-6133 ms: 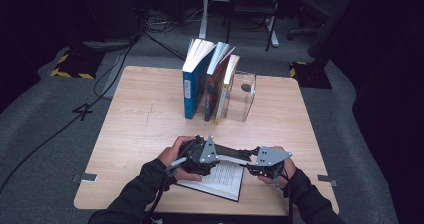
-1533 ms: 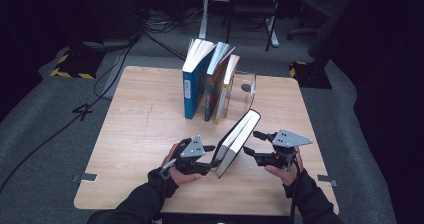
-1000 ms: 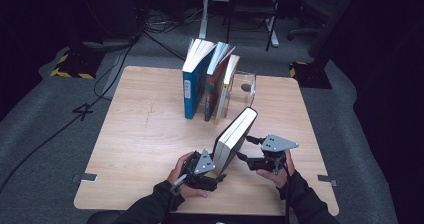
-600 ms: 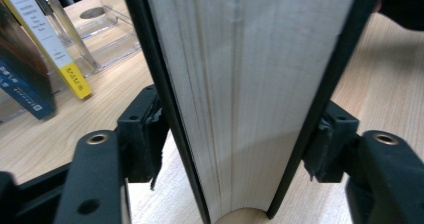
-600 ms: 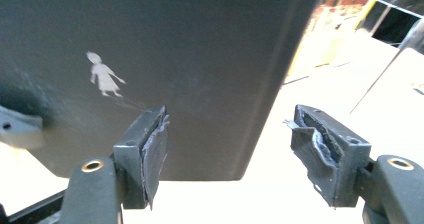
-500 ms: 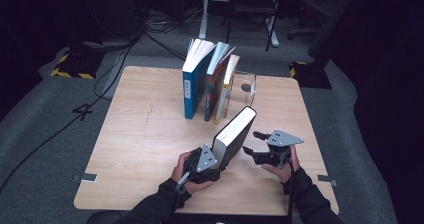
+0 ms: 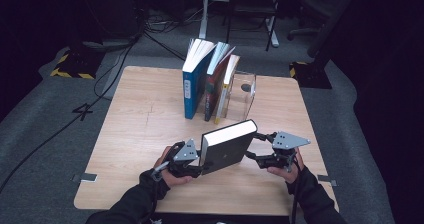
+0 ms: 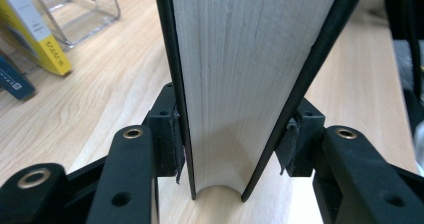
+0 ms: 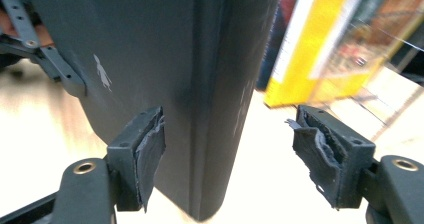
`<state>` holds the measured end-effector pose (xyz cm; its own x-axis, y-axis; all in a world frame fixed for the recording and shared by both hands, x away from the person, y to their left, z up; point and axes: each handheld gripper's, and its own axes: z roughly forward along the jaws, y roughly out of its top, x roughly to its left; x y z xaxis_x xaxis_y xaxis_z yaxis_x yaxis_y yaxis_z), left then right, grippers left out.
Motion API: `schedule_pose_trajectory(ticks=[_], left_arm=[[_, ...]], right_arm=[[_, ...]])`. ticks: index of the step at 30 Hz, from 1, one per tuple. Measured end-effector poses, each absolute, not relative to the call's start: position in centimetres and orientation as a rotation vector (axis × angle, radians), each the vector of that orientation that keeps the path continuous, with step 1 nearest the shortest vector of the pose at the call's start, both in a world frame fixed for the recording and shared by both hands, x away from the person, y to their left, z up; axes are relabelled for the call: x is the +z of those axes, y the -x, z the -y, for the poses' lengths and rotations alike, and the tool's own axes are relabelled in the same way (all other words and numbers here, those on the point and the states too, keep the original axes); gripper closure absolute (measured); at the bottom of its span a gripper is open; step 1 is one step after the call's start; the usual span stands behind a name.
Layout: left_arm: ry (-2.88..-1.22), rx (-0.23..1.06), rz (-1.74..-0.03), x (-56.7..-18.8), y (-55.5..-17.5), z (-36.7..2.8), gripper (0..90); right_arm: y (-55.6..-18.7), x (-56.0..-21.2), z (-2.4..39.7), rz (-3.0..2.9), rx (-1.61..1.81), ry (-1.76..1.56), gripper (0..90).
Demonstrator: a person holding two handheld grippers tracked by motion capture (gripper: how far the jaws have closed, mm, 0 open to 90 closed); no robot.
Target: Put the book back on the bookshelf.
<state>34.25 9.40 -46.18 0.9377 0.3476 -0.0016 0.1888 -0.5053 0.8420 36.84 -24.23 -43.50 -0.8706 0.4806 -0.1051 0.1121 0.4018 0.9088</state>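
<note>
On pale wood table [image 7: 145, 134], dark room: left claw [image 7: 186, 160] clamps black book [image 7: 227, 146]; right claw [image 7: 256, 146] open.

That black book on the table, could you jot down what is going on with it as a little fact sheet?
Thing: black book, closed, stood on edge on the wooden table
Left claw: jaws have just been closing; pads press both covers at the page side
Right claw: at the spine; one pad touches the cover, the other stands apart
Behind it: three upright books beside a clear stand
Hands: a person's hands hold both claws
</note>
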Motion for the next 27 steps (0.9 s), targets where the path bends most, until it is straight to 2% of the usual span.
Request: schedule_pose_trajectory(ticks=[11,14,16,17,22,27], left_arm=[[-2.132,0.123,-0.328,-46.2,-34.3,-11.2,52.0],[-2.131,0.138,-0.352,-46.3,-34.4,-11.2,50.1],[-2.126,0.140,-0.410,-46.5,-34.5,-11.2,38.9],[-2.129,0.142,-0.421,-46.5,-34.5,-11.2,36.7],[-2.142,0.229,-0.453,-46.5,-34.3,-11.4,32.1],[-2.140,0.270,-0.476,-46.7,-34.5,-11.6,29.3]], right_arm=[[-37.5,-43.7,21.5,-2.478,1.521,-0.387,24.1],[-37.4,-43.8,20.7,-2.493,1.542,-0.347,31.0],[-37.2,-43.7,20.5,-2.486,1.532,-0.344,30.9],[-37.1,-43.7,20.5,-2.487,1.532,-0.346,31.8],[-36.8,-43.4,21.2,-2.510,1.533,-0.320,39.3],[-36.1,-41.8,20.9,-2.447,1.575,-0.266,40.7]])
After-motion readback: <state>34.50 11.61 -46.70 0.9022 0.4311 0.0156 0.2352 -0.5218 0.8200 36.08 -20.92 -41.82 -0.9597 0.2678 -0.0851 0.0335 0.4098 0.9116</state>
